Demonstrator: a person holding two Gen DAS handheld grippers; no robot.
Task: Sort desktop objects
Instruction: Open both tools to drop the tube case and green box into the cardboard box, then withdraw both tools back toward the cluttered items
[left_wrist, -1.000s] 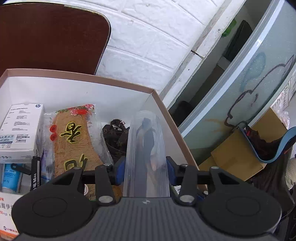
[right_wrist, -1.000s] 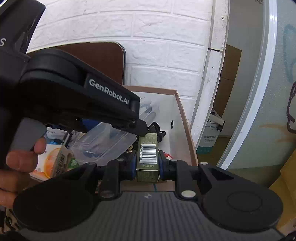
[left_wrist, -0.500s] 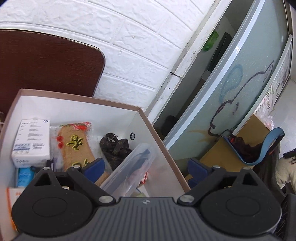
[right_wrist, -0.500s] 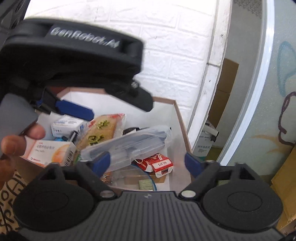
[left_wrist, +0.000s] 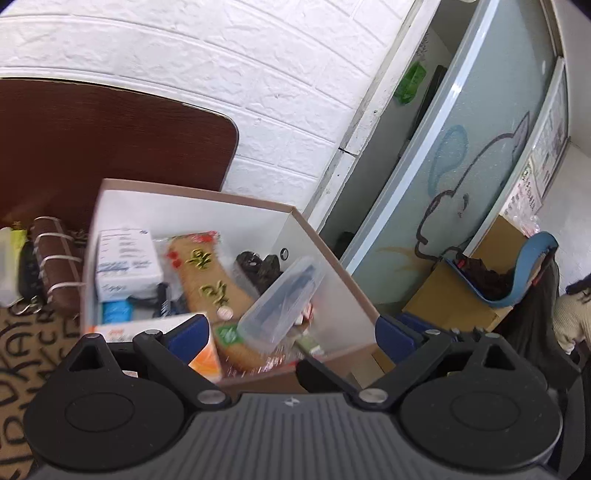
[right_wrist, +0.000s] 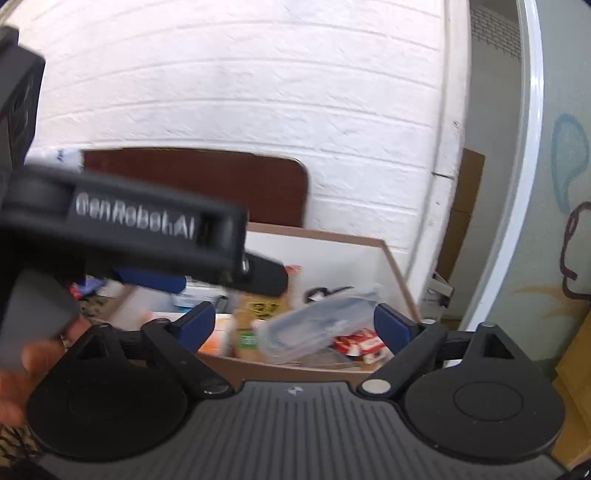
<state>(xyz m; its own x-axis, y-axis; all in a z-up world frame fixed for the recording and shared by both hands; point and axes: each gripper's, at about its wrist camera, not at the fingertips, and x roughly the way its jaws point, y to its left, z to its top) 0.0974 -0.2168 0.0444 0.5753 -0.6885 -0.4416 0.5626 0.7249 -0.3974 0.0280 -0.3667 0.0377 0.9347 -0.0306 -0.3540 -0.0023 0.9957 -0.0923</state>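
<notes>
A brown cardboard box (left_wrist: 334, 260) with white inner walls holds the sorted items. A clear plastic case (left_wrist: 284, 299) lies tilted on top of them, beside a tan insole with gold characters (left_wrist: 208, 273) and a white carton (left_wrist: 125, 262). My left gripper (left_wrist: 290, 332) hovers open above the box's near edge with nothing between its blue pads. In the right wrist view, my right gripper (right_wrist: 293, 325) is over the same box (right_wrist: 399, 273), jaws opening and empty, with the clear case (right_wrist: 321, 321) and a red-white packet (right_wrist: 364, 341) beyond them.
The left tool's black housing (right_wrist: 140, 225) and a hand (right_wrist: 22, 365) fill the right view's left side. A banded brown roll (left_wrist: 55, 266) lies left of the box on a patterned mat (left_wrist: 26, 343). A white brick wall is behind, a glass door (left_wrist: 461, 166) to the right.
The left gripper let go of the clear case and the right let go of a small gold-green carton. Both opened wide and drew back and up from the box.
</notes>
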